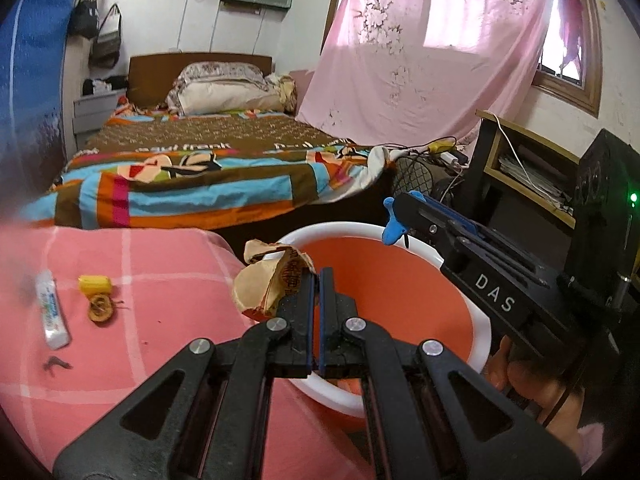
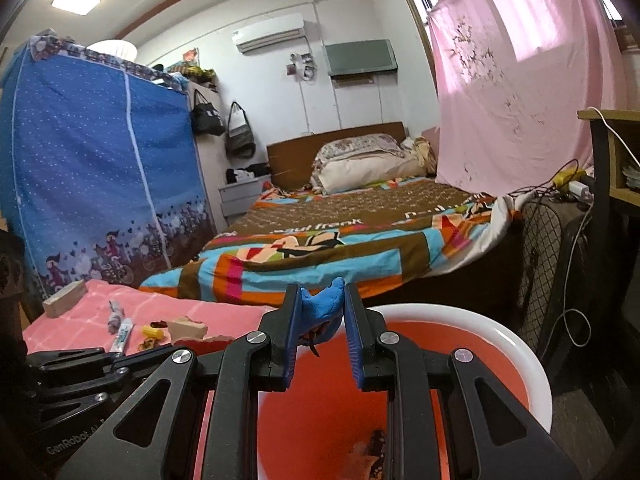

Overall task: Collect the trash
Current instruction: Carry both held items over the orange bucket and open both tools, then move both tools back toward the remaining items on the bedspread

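Observation:
An orange bin with a white rim (image 1: 484, 332) (image 2: 520, 352) sits in front of both grippers. My left gripper (image 1: 318, 280) (image 2: 160, 350) is shut on a crumpled brown paper wrapper (image 1: 264, 280) (image 2: 186, 328), which hangs at the bin's left rim. My right gripper (image 2: 318, 300) (image 1: 396, 216) is shut on a crumpled blue scrap (image 2: 324, 306) (image 1: 394, 230) above the bin's far side. A brown patterned piece (image 2: 372, 452) lies at the bottom of the bin. A person's hand (image 1: 532, 384) holds the right gripper.
On the pink checked cloth (image 1: 168, 264) lie a white tube (image 1: 52, 312) (image 2: 124, 334), a yellow piece (image 1: 94, 284) (image 2: 154, 331), a brown round scrap (image 1: 102, 310), a small dark bit (image 1: 56, 364), a grey wad (image 2: 116, 316) and a wooden block (image 2: 66, 296). A bed (image 1: 200, 168) stands behind.

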Action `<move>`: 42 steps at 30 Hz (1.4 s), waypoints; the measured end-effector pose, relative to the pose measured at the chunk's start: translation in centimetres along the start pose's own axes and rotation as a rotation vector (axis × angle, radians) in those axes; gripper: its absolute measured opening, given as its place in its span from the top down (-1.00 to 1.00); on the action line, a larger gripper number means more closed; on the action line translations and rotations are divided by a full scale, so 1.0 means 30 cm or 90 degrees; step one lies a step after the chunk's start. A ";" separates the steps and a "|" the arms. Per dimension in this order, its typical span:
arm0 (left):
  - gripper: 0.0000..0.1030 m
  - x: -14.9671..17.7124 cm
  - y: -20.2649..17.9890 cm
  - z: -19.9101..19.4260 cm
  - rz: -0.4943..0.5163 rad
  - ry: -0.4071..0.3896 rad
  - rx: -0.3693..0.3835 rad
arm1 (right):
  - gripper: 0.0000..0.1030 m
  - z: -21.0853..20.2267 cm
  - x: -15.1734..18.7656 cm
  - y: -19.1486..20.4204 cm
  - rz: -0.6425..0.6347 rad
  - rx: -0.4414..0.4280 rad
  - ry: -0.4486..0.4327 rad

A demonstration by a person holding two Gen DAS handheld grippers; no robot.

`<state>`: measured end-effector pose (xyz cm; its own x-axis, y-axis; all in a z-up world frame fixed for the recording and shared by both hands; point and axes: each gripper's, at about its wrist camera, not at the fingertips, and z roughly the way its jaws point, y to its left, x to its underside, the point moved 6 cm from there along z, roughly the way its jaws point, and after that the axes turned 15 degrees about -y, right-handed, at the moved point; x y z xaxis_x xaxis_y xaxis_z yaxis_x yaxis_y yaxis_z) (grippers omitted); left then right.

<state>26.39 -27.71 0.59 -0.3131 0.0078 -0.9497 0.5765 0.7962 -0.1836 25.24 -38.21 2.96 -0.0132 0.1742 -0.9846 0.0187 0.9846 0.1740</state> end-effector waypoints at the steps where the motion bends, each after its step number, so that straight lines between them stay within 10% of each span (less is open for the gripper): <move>1: 0.90 0.004 -0.001 0.006 -0.003 0.005 0.002 | 0.61 0.003 0.004 -0.004 0.000 0.004 0.005; 22: 0.62 0.033 -0.003 0.023 -0.016 0.046 -0.008 | 0.33 0.031 0.041 -0.062 0.020 0.039 0.061; 42: -0.09 -0.085 0.200 -0.209 0.008 -0.113 -0.184 | -0.11 0.001 -0.047 0.055 0.014 -0.002 -0.047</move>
<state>25.91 -19.16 3.48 -0.1568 -0.0657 -0.9854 0.3332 0.9358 -0.1154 25.31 -36.84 4.62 0.0606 0.1950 -0.9789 0.0155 0.9804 0.1962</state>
